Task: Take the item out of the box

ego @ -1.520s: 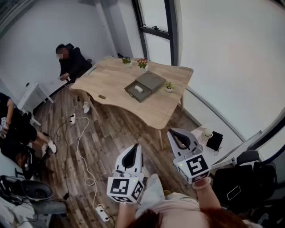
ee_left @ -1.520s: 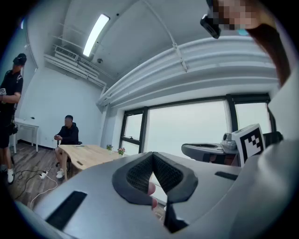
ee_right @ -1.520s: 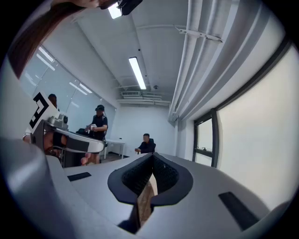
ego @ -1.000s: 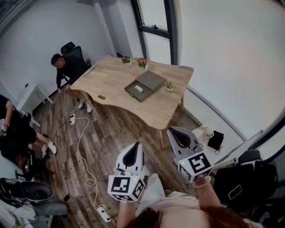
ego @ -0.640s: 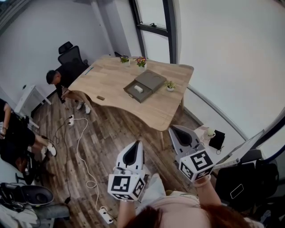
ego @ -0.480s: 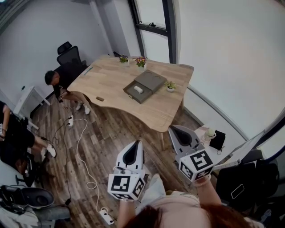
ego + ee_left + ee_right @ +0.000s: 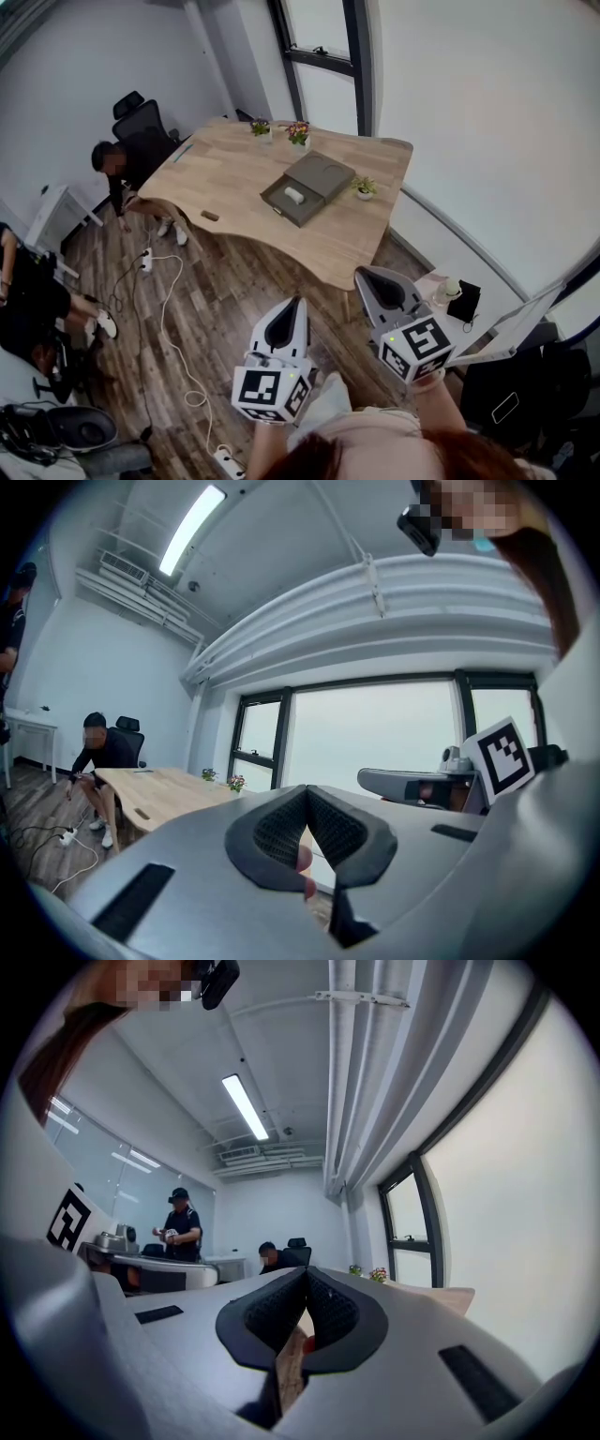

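Held low over the wood floor (image 7: pixel 225 281), well short of the table (image 7: pixel 361 239), side by side, aimed toward it: left gripper (image 7: pixel 292 309) and right gripper (image 7: pixel 367 279), jaws of each pressed together on nothing. Bare floor ahead up to the table's curved near edge. Mid-table, open grey box (image 7: pixel 278 201); inside, small white item (image 7: pixel 294 194).

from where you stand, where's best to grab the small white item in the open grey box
Probably across the middle of the small white oblong item, coming straight down from above: it lies flat in the open grey box, whose walls block a side approach. Finer detail is unreadable.
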### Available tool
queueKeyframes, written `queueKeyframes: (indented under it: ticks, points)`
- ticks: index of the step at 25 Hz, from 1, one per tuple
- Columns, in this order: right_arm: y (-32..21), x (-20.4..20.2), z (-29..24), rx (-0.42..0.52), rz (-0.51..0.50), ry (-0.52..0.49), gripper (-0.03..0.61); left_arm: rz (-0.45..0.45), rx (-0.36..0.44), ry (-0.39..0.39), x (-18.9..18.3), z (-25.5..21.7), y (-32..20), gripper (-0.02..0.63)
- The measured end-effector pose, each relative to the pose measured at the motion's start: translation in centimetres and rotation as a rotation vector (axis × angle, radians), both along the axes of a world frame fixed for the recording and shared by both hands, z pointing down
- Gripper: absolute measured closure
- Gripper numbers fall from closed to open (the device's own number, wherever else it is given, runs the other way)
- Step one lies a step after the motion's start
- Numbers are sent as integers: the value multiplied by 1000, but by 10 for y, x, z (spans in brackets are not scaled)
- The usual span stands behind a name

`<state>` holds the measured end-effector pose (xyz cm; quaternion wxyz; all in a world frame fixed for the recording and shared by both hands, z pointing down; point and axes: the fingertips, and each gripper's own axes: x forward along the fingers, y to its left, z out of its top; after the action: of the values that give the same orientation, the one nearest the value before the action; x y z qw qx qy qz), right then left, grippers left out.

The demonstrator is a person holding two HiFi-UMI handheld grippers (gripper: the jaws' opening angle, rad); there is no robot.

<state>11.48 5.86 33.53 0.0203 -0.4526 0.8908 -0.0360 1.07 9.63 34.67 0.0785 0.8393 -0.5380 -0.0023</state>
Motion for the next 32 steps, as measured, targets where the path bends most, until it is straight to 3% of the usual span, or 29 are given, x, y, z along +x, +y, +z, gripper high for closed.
queueKeyframes:
  ticks: [32]
  points:
    - [-115, -71, 17, -75, 88, 23, 578, 116, -6, 11, -58, 9, -119, 614]
